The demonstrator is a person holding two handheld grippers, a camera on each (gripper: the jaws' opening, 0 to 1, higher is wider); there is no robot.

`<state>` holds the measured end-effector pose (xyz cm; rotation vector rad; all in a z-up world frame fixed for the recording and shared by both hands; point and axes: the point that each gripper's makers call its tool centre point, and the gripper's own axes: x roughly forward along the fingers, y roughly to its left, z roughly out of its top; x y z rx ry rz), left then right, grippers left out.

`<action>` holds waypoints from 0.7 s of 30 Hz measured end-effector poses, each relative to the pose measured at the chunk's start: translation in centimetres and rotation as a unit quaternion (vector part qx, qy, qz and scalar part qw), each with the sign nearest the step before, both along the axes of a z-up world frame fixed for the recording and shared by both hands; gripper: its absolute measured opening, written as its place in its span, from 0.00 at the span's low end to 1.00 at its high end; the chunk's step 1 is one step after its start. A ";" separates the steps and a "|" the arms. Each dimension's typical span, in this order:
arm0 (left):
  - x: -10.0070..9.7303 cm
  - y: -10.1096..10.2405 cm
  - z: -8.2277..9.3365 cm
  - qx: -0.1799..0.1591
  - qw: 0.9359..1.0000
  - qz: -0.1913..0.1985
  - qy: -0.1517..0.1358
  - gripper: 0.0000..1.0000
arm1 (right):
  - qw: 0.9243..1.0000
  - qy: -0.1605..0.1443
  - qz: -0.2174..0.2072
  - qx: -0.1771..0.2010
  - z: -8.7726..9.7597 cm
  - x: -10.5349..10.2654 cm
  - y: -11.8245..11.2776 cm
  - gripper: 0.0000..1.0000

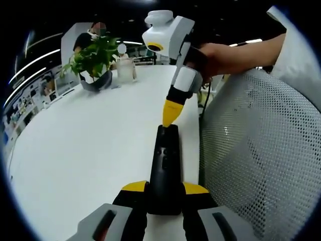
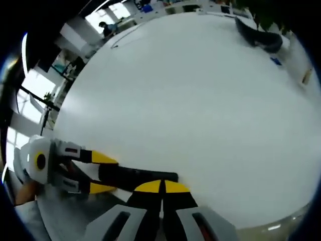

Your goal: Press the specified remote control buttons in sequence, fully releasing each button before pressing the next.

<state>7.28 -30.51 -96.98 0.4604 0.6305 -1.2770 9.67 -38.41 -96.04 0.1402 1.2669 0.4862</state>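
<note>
A long black remote [image 1: 165, 165] lies lengthwise at the right edge of the white table [image 1: 85, 145]. My left gripper [image 1: 165, 189] is shut on its near end, one yellow-tipped jaw on each side. My right gripper [image 1: 170, 116], held by a hand, comes down from above. Its yellow tips are shut together and touch the remote's far end. In the right gripper view, that gripper [image 2: 163, 187] is shut with its tips on the remote [image 2: 138, 176], and the left gripper [image 2: 103, 173] clamps the remote from the left.
A white mesh chair back [image 1: 261, 155] stands close to the right of the remote. At the table's far end are a potted plant [image 1: 94, 59] and a clear jar [image 1: 125, 69]. A dark pot [image 2: 261, 37] shows at the table's far side. A person sits behind the plant.
</note>
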 end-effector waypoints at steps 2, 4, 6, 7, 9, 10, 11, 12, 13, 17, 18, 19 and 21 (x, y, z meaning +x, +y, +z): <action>0.0 0.0 0.0 0.000 1.000 0.001 0.000 0.25 | 1.000 0.002 0.004 0.003 0.0 -0.1 0.1 0.00; 0.0 -0.1 0.0 0.000 1.000 0.001 0.000 0.25 | 1.000 -0.001 0.009 0.007 0.1 -0.2 0.4 0.00; -0.1 -0.1 0.0 0.000 1.000 0.001 -0.001 0.25 | 1.000 0.000 0.013 0.006 0.1 -0.3 0.5 0.00; -0.1 -0.1 0.0 0.000 1.000 0.001 -0.001 0.25 | 1.000 0.007 0.017 0.002 -0.3 -0.5 0.4 0.00; -0.1 -0.1 0.0 -0.001 1.000 0.000 -0.001 0.25 | 1.000 0.008 0.022 -0.003 -0.3 -0.6 0.5 0.00; -0.1 -0.2 0.0 -0.001 1.000 0.001 -0.001 0.25 | 1.000 0.006 0.026 -0.007 -0.3 -0.7 0.4 0.00; -0.1 -0.2 0.0 -0.001 1.000 0.000 -0.001 0.25 | 1.000 0.006 0.026 -0.007 -0.3 -0.7 0.4 0.00; -0.1 -0.2 -0.1 0.000 1.000 -0.001 -0.003 0.25 | 1.000 0.006 0.026 -0.009 -0.3 -0.7 0.4 0.00; -0.1 -0.2 -0.1 0.000 1.000 -0.001 -0.004 0.25 | 1.000 0.005 0.027 -0.010 -0.3 -0.7 0.4 0.00; -0.2 -0.3 -0.1 -0.001 1.000 -0.001 -0.004 0.25 | 0.999 -0.003 0.040 -0.021 -0.4 -0.8 0.5 0.00; -0.2 -0.3 -0.1 -0.001 1.000 -0.001 -0.004 0.25 | 0.999 -0.005 0.045 -0.025 -0.4 -0.9 0.5 0.00; -0.2 -0.3 -0.1 -0.001 1.000 -0.001 -0.004 0.25 | 0.998 -0.008 0.050 -0.029 -0.4 -0.9 0.6 0.00; -0.2 -0.3 -0.1 -0.002 1.000 -0.002 -0.004 0.25 | 0.998 -0.013 0.057 -0.037 -0.4 -0.9 0.6 0.00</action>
